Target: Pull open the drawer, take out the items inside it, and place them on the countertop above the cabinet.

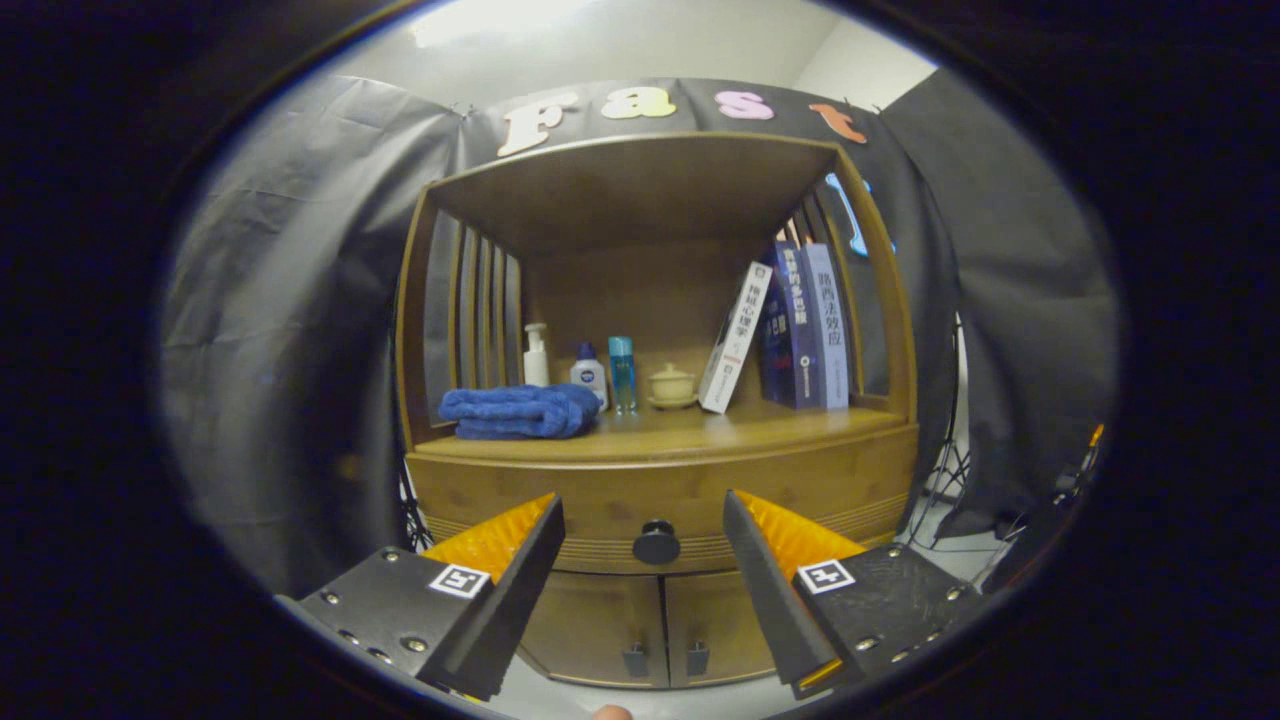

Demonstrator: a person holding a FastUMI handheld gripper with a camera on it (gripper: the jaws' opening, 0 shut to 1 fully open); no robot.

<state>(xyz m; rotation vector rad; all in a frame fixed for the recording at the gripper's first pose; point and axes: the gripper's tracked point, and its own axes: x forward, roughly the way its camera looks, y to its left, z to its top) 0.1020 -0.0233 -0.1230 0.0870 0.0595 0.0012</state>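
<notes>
While the gripper (644, 505) hangs wide open and empty before the cabinet (660, 610), the shut drawer (560, 495) sits under the countertop (700, 425); its stiff wooden front likely slides heavily; the round knob (656, 543), framed between the fingers, looks the surest hold.

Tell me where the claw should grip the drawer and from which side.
Grip the round dark knob at the drawer front's middle, approaching straight from the front. It protrudes, and the open claw already frames it, fingers either side.
</notes>
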